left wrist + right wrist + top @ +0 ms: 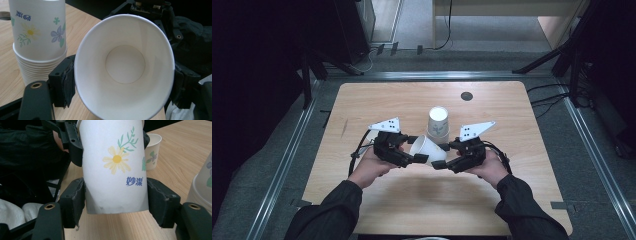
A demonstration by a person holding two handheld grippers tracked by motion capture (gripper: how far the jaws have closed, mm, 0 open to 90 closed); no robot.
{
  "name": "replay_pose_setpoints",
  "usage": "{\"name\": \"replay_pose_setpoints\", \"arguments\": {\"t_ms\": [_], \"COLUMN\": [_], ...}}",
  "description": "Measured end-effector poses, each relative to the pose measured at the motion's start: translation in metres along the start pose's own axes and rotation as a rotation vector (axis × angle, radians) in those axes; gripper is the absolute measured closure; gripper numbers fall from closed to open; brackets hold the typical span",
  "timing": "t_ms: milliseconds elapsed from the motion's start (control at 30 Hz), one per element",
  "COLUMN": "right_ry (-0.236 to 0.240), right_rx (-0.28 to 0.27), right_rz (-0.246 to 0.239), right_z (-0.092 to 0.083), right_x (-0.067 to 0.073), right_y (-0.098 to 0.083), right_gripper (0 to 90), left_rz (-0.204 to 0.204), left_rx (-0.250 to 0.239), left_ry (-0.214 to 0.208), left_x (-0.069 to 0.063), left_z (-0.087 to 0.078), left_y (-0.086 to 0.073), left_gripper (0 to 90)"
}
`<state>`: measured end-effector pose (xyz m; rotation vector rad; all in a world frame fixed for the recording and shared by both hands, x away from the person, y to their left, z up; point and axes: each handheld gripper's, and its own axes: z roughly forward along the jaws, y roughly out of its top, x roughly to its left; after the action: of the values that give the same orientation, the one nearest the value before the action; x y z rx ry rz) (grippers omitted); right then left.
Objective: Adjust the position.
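A white paper cup point(426, 149) printed with flowers lies on its side in the air between my two grippers, just above the wooden table point(377, 105). My left gripper point(417, 149) holds it at the open mouth. In the left gripper view the pads press both sides of the rim point(125, 22), which is squeezed to an oval around my left gripper point(123, 85). My right gripper point(441, 155) is shut on the cup's base end. In the right gripper view the jaws of my right gripper point(115, 200) clamp the wall of the cup point(112, 170) from both sides.
A stack of several upside-down flowered cups point(438, 125) stands just behind the grippers, close to the left jaw point(37, 37). One more cup point(153, 147) stands upright farther off. A dark round disc point(466, 96) sits near the table's far edge.
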<state>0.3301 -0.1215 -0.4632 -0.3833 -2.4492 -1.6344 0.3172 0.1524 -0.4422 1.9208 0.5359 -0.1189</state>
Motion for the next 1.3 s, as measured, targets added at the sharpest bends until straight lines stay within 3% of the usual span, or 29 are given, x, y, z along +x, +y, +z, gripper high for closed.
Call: {"name": "replay_pose_setpoints", "arguments": {"t_ms": [800, 1300], "right_ry": [0.006, -0.045], "right_rx": [0.024, 0.07], "right_rz": [0.005, 0.005], "right_z": [0.0, -0.007], "right_x": [-0.001, -0.003], "right_y": [0.0, -0.003], "right_gripper": [34.1, 33.5], "left_rz": [0.024, 0.028], "left_rx": [0.018, 0.012], "left_ry": [-0.002, 0.041], "left_x": [-0.001, 0.001], "left_z": [-0.003, -0.018], "left_y": [0.001, 0.005], "left_gripper": [24.4, 24.4]}}
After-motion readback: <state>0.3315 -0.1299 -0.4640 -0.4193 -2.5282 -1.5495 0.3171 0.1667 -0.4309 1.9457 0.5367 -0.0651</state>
